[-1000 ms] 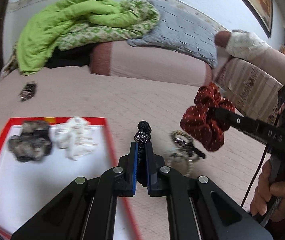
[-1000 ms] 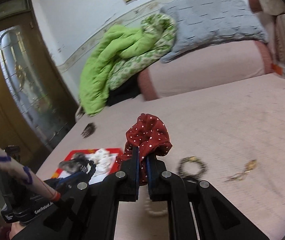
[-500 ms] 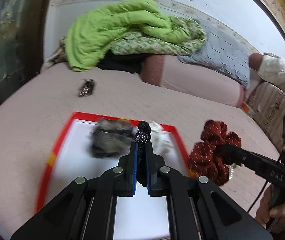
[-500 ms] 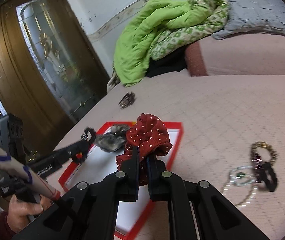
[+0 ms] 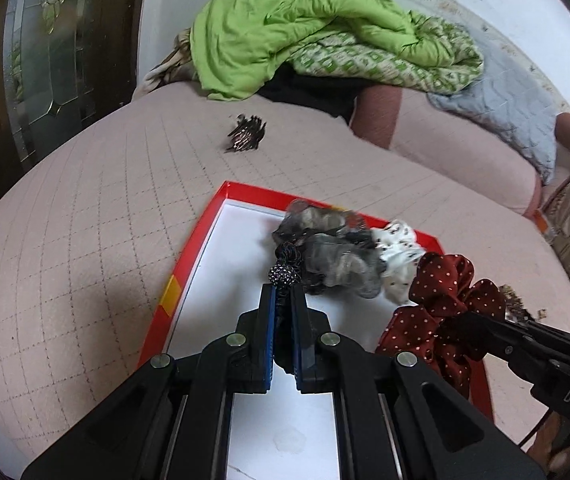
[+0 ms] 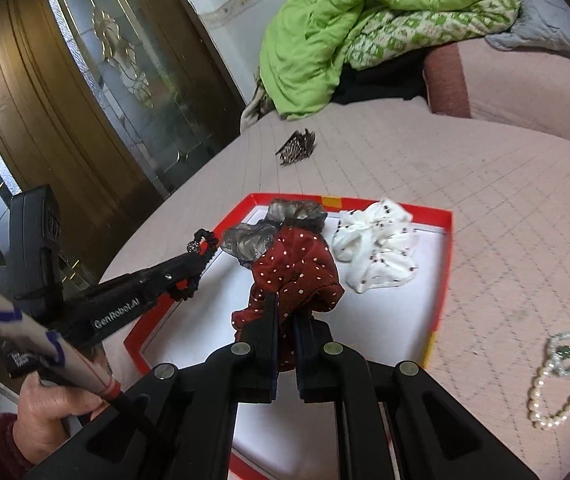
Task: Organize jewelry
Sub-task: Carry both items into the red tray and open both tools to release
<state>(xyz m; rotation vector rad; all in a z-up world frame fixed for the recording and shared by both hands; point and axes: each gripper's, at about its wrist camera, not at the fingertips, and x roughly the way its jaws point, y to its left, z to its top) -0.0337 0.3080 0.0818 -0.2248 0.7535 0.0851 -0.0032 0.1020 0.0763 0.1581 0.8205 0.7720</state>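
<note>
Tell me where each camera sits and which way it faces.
Left wrist: on the left gripper, looking down at the red tray; right gripper enters from the right.
Right wrist: on the right gripper, facing the same tray; left gripper and a hand at left.
Shared: tray, grey scrunchie, white scrunchie, green blanket.

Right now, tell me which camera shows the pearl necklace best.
The right wrist view. The pearl necklace lies in plain sight on the pink bedcover, right of the red tray, tangled with other jewelry. The left wrist view does not show it; the red scrunchie blocks that side.
</note>
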